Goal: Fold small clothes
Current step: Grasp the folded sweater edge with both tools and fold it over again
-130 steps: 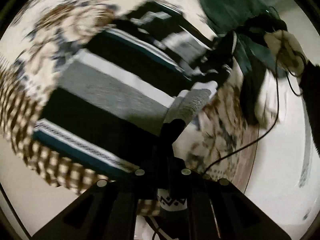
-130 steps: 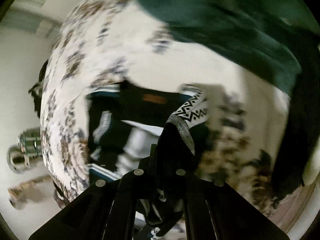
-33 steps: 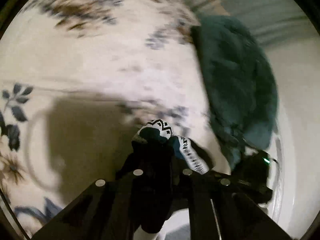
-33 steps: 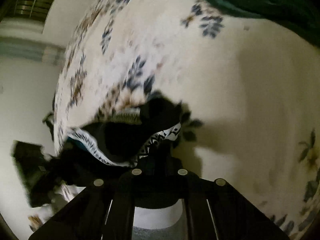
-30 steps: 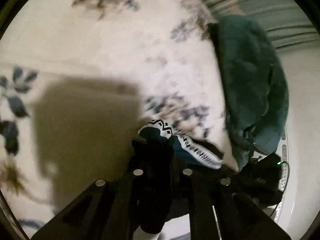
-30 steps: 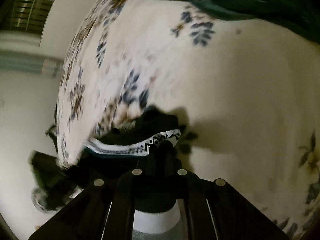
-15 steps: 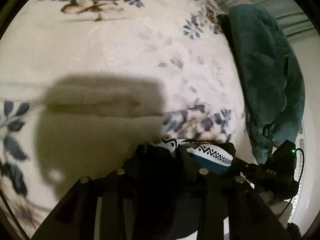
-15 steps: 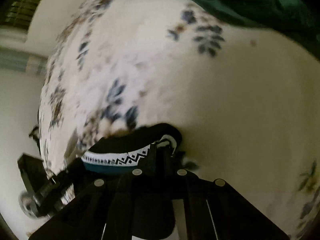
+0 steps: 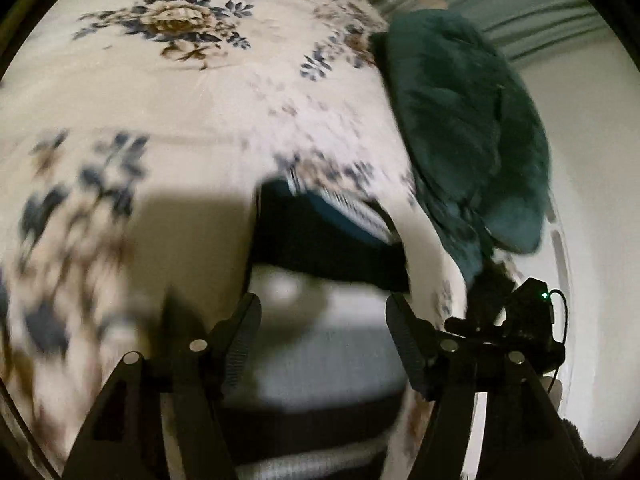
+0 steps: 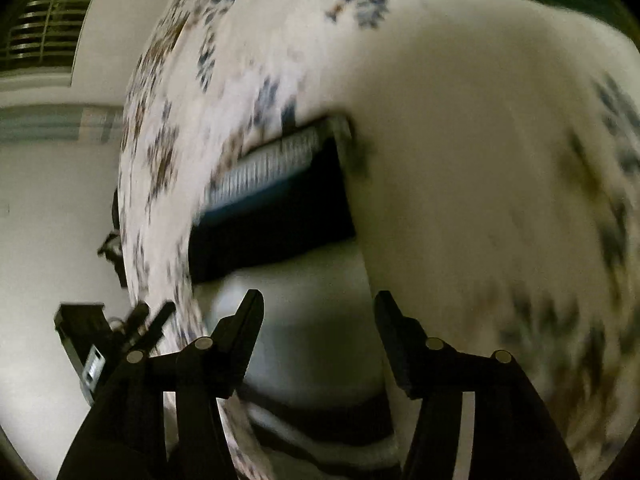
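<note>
A small striped garment (image 9: pixel 320 248) in black, grey, white and teal lies flat on the floral bedspread (image 9: pixel 160 92), its patterned band at the far edge. It also shows in the right wrist view (image 10: pixel 280 208). My left gripper (image 9: pixel 323 308) is open and empty just above the garment's near grey part. My right gripper (image 10: pixel 318 304) is open and empty over the same garment. The right gripper's body (image 9: pixel 516 328) shows at the right of the left wrist view; the left gripper's body (image 10: pixel 96 344) shows at the left of the right wrist view.
A dark teal fleece blanket (image 9: pixel 464 132) lies bunched on the bed to the right of the garment. The bedspread (image 10: pixel 480 160) drops off to a pale floor at the bed's edges.
Both grippers have opened and let go of the garment's patterned edge. The garment now lies folded flat on the bed, and both grippers have drawn back from it.
</note>
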The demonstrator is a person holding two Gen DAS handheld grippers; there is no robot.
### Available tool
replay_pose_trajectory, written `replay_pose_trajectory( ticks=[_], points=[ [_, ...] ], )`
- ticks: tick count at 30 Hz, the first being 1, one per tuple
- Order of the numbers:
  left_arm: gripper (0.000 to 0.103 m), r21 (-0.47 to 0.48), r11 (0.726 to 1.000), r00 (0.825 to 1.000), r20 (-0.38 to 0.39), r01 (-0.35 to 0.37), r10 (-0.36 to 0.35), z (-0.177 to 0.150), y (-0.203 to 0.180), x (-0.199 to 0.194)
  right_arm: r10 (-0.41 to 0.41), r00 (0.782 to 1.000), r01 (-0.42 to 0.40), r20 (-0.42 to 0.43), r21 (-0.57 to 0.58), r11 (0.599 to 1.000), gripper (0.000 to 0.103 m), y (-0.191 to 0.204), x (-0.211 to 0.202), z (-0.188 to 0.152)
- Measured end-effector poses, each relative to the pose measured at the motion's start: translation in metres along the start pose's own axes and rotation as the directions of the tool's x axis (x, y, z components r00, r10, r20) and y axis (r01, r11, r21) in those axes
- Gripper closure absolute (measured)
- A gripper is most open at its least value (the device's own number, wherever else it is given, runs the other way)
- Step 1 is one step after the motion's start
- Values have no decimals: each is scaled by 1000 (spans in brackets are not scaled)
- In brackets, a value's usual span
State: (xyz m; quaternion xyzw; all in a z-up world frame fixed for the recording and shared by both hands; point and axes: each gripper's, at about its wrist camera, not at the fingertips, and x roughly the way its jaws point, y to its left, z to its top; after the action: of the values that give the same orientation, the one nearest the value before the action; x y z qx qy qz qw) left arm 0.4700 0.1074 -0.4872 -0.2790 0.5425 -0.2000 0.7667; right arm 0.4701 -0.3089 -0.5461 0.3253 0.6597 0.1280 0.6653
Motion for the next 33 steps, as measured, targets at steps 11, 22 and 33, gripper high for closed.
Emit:
replay_pose_trajectory(
  ticks=[11, 22, 33],
  points=[
    [41, -109, 981, 973, -181, -162, 141, -211, 18, -100, -9, 957, 52, -289, 141, 989, 42, -65, -17, -266],
    [99, -122, 929, 911, -275, -350, 307, -325, 39, -71, -137, 955, 184, -264, 162, 970, 96, -104, 55, -371],
    [99, -109, 935, 931, -187, -336, 313, -331, 25, -118, -269, 951, 278, -155, 42, 960, 98, -67, 28, -405]
  ],
)
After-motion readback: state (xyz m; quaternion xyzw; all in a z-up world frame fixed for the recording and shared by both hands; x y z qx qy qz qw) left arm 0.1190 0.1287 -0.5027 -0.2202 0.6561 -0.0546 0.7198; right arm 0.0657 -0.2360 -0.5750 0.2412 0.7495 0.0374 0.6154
